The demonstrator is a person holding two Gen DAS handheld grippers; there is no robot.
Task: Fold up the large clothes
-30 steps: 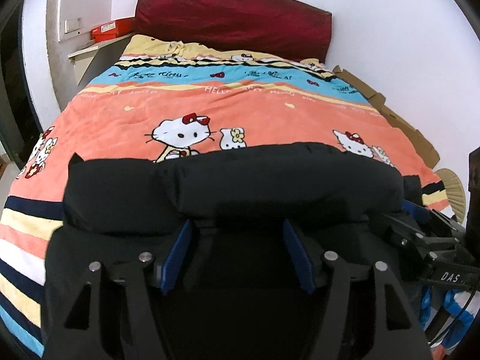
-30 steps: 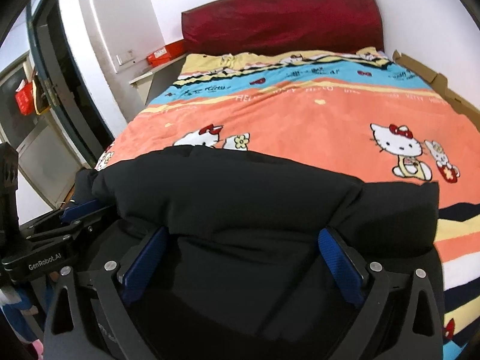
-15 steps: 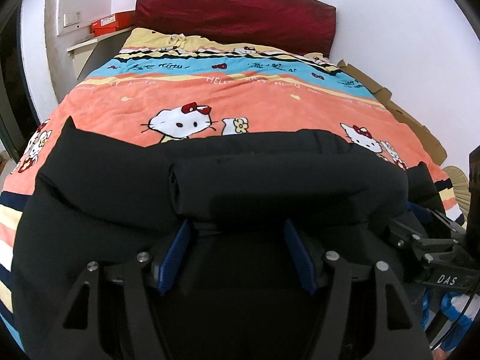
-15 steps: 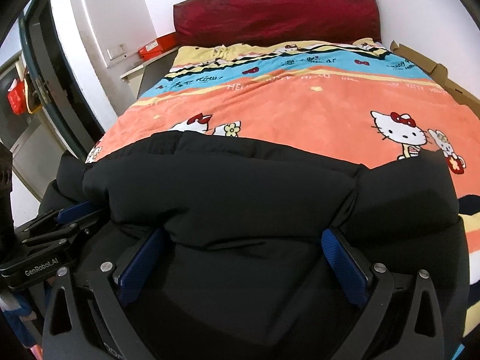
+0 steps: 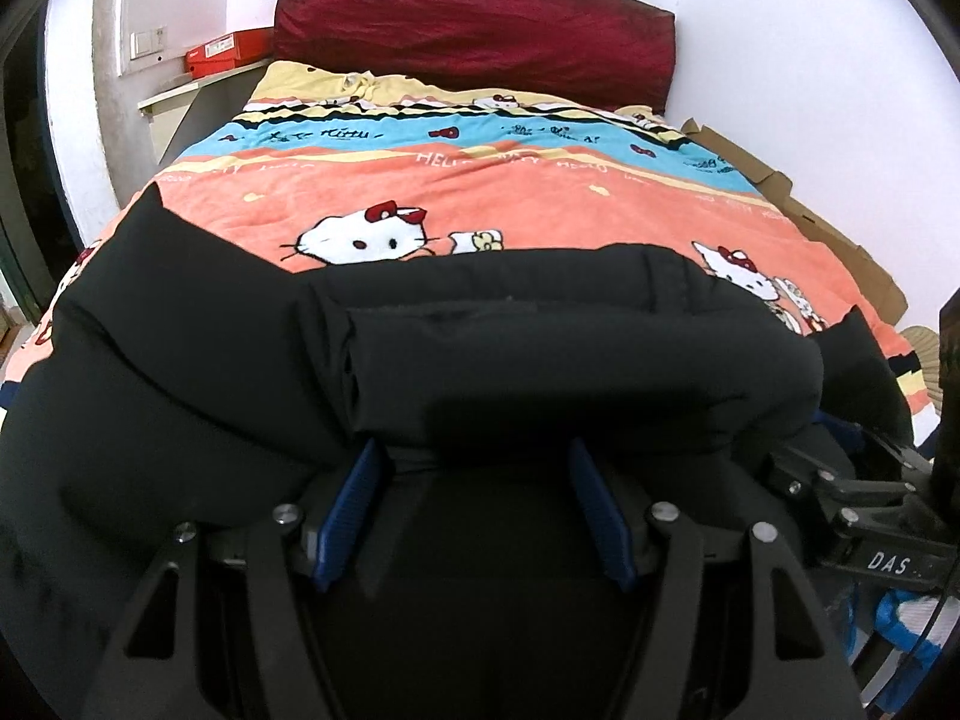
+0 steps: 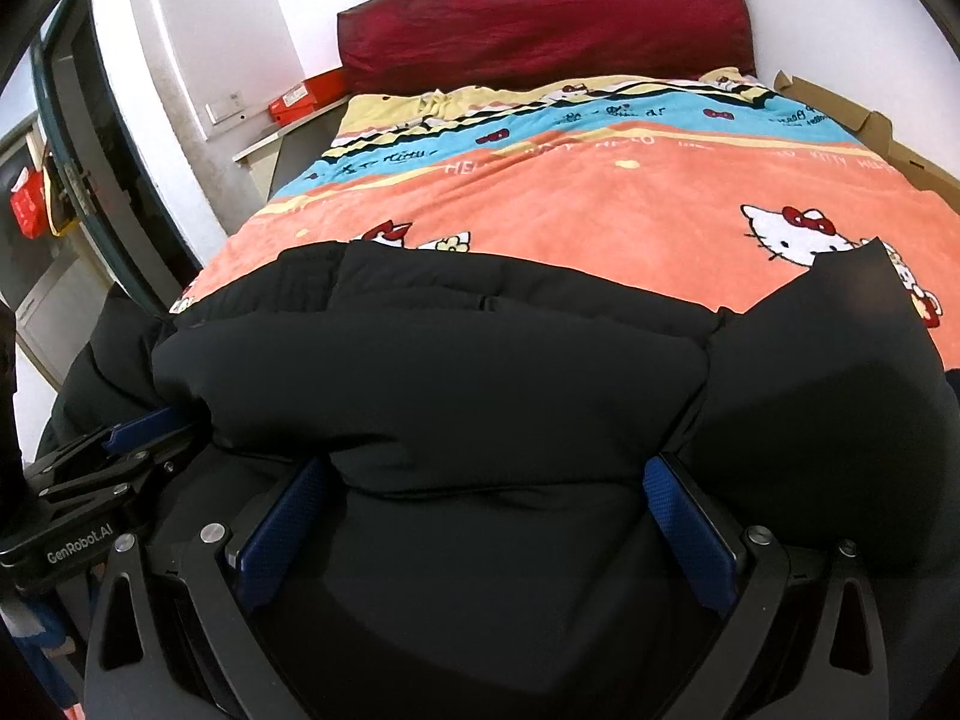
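A bulky black padded jacket [image 5: 540, 360] lies bunched at the foot of the bed, and it also fills the lower half of the right wrist view [image 6: 456, 372]. My left gripper [image 5: 474, 474] has its blue fingers [image 5: 354, 498] spread wide around a thick roll of the jacket. My right gripper [image 6: 486, 504] stands the same way, its blue fingers [image 6: 690, 522] wide apart around the jacket's fold. The fingertips are hidden under the fabric. The right gripper shows at the right edge of the left wrist view [image 5: 864, 504]; the left gripper shows at the left edge of the right wrist view [image 6: 102, 480].
The bed is covered by an orange, blue and yellow Hello Kitty blanket [image 5: 480, 192] with a dark red headboard [image 5: 480, 30]. Flattened cardboard [image 5: 828, 222] runs along the right side. A shelf with a red box [image 5: 225, 51] and a doorway are on the left.
Both grippers have pushed the jacket forward and up over the bed; its fold now covers more of the orange blanket. The fingers stay spread as before.
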